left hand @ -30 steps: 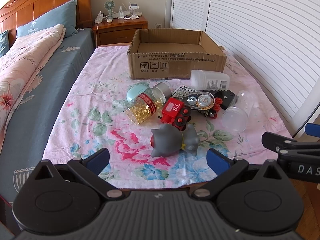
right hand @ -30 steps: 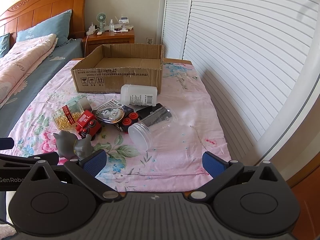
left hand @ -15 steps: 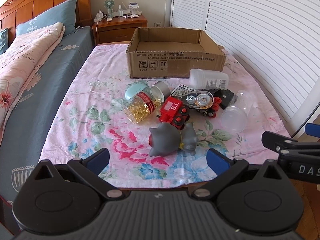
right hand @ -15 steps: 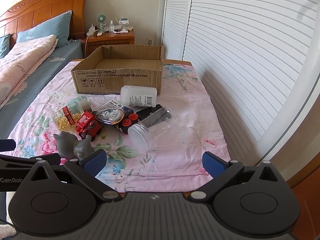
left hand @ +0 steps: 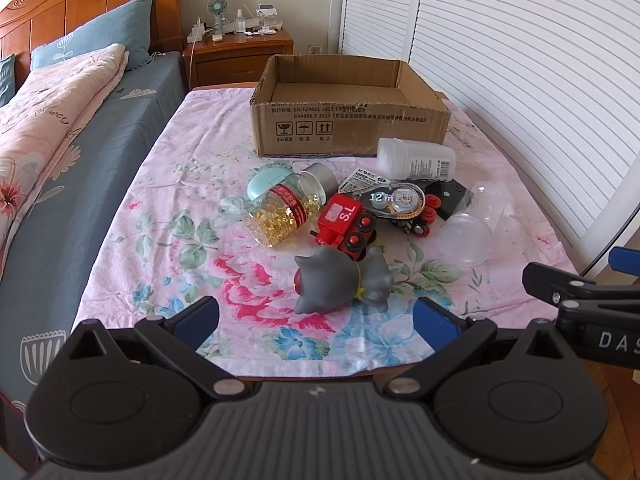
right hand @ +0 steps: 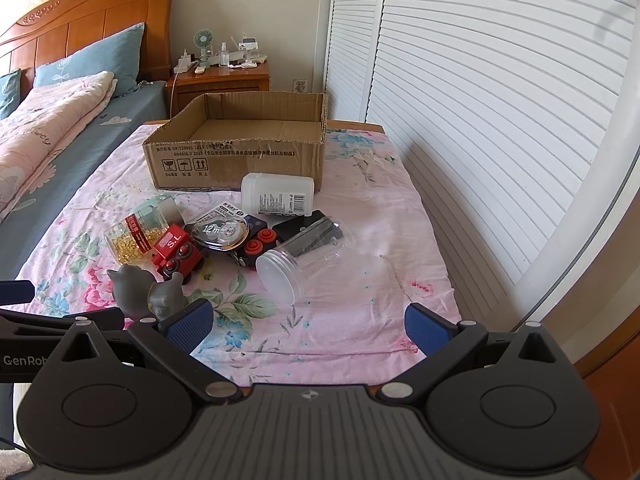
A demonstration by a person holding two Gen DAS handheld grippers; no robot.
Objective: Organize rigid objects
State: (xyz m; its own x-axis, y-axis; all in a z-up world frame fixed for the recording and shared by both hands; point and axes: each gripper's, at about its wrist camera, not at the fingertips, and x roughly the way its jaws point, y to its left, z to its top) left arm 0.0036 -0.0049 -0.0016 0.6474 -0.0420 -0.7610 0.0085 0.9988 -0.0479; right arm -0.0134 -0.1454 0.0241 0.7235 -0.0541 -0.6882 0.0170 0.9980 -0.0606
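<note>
From the left wrist, the left gripper (left hand: 315, 316) was seen released and empty, its blue pads spread wide. Just ahead of it, between the pads' line, a grey rubber cat-like toy (left hand: 340, 282) lay on the floral-sheeted counter (left hand: 168, 240). Beyond it lay a red wooden toy train car (left hand: 346, 226) and a clear glass jar of yellow capsules (left hand: 286, 210) on its side, lid on. Farther ahead stood an open brown cardboard box (left hand: 348, 128), apparently empty. The toy would best be approached squarely and closed on across its body, without nudging the train car.

From the right wrist, the right gripper (right hand: 308, 320) was likewise released and empty. Just ahead, a clear plastic jar with translucent lid (right hand: 296, 264) lay empty on its side; beyond it a white plastic bottle (right hand: 278, 199) lay against the box.
</note>
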